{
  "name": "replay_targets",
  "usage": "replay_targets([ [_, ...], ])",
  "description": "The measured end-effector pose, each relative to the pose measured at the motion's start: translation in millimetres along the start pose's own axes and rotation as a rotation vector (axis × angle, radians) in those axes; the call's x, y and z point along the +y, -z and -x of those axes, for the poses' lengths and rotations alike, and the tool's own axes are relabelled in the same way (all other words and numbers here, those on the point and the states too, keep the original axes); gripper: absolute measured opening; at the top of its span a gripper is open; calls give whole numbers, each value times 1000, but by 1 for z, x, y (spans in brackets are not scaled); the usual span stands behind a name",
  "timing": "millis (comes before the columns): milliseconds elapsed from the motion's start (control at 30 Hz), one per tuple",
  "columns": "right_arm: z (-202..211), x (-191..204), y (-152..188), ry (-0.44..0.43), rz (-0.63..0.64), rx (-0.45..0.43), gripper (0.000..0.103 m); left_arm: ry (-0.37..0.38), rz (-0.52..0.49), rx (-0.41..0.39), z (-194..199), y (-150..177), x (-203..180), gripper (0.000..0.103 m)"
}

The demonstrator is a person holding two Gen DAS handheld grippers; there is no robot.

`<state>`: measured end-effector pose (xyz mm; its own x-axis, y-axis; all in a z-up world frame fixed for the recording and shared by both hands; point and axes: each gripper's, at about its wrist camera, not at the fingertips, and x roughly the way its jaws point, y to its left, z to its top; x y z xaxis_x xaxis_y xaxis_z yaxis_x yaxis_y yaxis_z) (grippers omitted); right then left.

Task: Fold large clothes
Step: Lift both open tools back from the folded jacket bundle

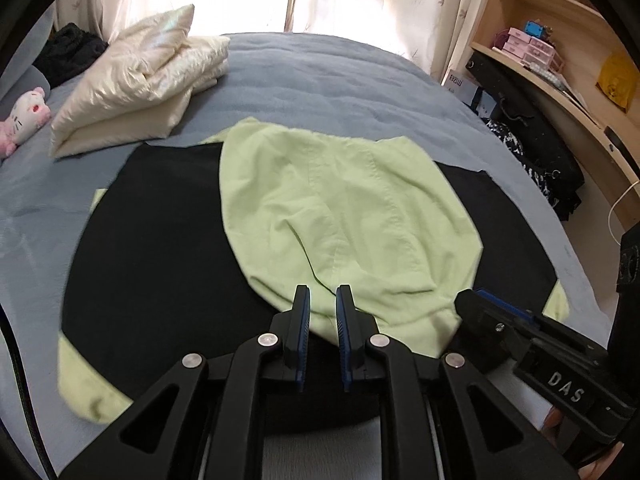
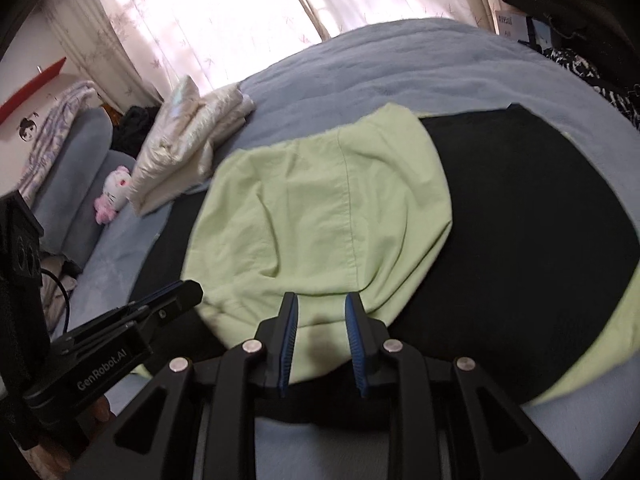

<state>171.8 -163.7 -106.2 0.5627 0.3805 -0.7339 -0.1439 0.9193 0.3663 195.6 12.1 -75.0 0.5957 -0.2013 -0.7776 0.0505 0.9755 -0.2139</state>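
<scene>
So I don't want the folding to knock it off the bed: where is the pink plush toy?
The plush toy lies at the far left edge of the bed, beside the cream pillow and well clear of the green garment.

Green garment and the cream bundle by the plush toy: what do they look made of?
Green garment: looks like matte woven cotton, with stitched seams and soft creases, no sheen. Cream bundle: probably a satin-like or synthetic fabric, since its folds catch glossy highlights from the window; the fibre cannot be told for sure.
</scene>
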Motion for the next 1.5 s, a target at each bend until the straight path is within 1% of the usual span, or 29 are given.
replay_targets([
  [300, 76, 28, 7, -34, 10, -109, 24, 23, 10, -60, 72, 15, -2, 16],
  [433, 107, 38, 16, -53, 16, -133, 24, 34, 19, -95, 103, 27, 2, 20],
  [600, 141, 55, 31, -68, 49, -150, 24, 47, 29, -122, 127, 41, 6, 21],
  [733, 166, 68, 42, -84, 77, -164, 25, 68, 39, -122, 138, 52, 11, 22],
  [767, 171, 70, 43, -91, 81, -166, 28, 70, 39, -121, 140, 54, 13, 22],
  [800, 177, 72, 44, -102, 83, -170, 34, 71, 39, -118, 141, 55, 13, 22],
  [867, 188, 76, 45, -112, 79, -174, 41, 80, 42, -113, 142, 58, 14, 22],
  [900, 194, 77, 45, -119, 78, -180, 44, 85, 44, -108, 141, 59, 15, 23],
  [967, 202, 81, 44, -132, 79, -174, 45, 100, 54, -97, 140, 61, 17, 24],
  [1100, 203, 85, 43, -118, 96, -171, 47, 111, 68, -72, 129, 65, 19, 26],
  [1267, 170, 78, 44, -71, 83, -136, 47, 128, 110, -20, 106, 70, 30, 27],
  [1367, 151, 72, 45, -55, 77, -133, 47, 154, 158, 15, 87, 73, 41, 27],
  [1400, 142, 71, 45, -44, 81, -136, 47, 174, 178, 25, 81, 74, 45, 29],
  [1467, 133, 71, 44, -33, 90, -143, 47, 244, 248, 57, 64, 79, 56, 36],
  [1500, 128, 70, 44, -27, 94, -145, 47, 268, 275, 66, 57, 82, 60, 42],
])
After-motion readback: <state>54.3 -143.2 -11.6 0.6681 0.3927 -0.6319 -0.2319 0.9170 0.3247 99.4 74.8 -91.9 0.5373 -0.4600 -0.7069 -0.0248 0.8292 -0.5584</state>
